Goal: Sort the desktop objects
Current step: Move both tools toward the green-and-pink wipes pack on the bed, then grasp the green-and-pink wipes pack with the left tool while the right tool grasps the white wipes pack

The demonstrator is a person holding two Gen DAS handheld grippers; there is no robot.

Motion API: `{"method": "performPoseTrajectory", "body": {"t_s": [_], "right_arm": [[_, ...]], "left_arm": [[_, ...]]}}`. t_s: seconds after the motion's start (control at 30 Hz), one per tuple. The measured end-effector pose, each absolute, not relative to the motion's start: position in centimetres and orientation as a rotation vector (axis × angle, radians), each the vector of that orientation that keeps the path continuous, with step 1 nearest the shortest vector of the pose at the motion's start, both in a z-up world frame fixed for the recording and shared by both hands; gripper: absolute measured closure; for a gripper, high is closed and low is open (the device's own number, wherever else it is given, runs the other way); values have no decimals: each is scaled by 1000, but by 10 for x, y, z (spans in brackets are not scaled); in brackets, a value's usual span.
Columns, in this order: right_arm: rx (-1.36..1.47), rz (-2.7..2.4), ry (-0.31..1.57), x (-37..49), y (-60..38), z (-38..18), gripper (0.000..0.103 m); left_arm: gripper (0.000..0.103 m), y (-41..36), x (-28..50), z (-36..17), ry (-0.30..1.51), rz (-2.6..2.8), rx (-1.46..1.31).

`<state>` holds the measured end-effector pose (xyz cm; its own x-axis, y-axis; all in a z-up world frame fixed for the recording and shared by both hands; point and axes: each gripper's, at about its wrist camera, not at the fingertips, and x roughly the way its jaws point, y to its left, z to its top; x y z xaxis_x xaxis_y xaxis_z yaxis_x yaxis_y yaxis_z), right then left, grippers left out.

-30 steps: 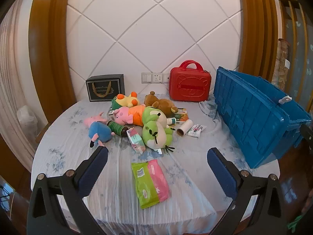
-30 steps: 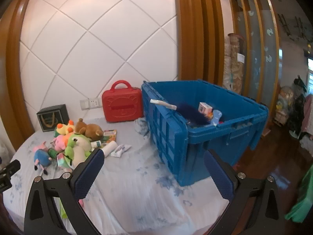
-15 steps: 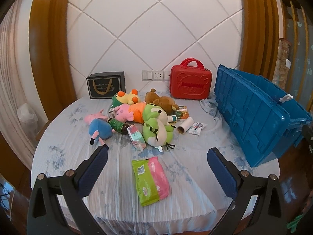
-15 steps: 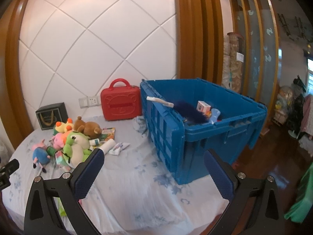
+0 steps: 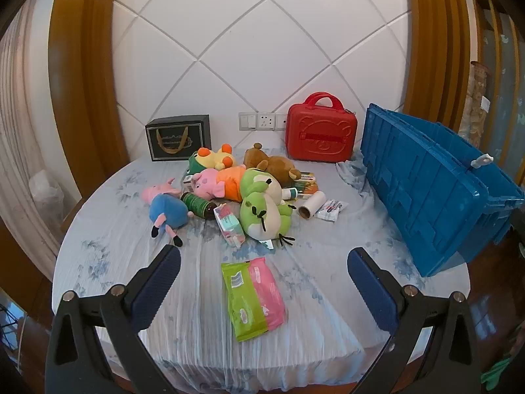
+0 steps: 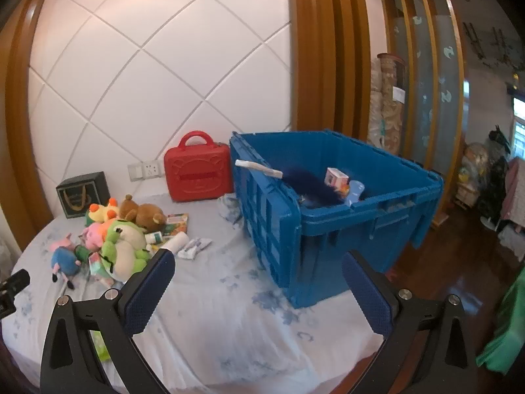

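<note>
Green-and-pink wipe packets (image 5: 252,297) are lying flat; I'm centring my wide-open, empty left gripper (image 5: 262,282) squarely over them.

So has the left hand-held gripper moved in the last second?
Yes, slightly. Against the left hand-held gripper, the wipes packs and red case sit a bit lower in view, so it has tilted or risen slightly.

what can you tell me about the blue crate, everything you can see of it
The blue crate is a big open-topped bin, apparently hard plastic, with ribbed walls and a thick rim. It stands upright at the table's right edge on the pale cloth. Inside lie a white stick, something dark and fuzzy, a small box and a light blue item. Neither claw touches it.
</note>
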<state>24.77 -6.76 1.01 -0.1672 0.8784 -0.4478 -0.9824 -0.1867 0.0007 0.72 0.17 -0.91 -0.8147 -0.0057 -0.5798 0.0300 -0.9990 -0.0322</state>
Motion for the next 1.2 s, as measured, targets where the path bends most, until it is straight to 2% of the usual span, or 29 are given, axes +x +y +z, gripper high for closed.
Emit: {"method": "performPoseTrajectory", "body": {"t_s": [0.37, 0.6, 1.03, 1.2], "right_arm": [[-441, 1759, 354, 247, -58, -1, 0], [-532, 1834, 380, 236, -39, -24, 0], [-775, 1971, 491, 170, 13, -109, 0], [-876, 1939, 474, 134, 25, -133, 0]], "left_arm": [[0, 1, 3, -18, 81, -2955, 990], [0, -8, -10, -43, 133, -2875, 1101], [0, -33, -56, -139, 170, -2621, 1409], [0, -32, -93, -185, 175, -2605, 1539]]}}
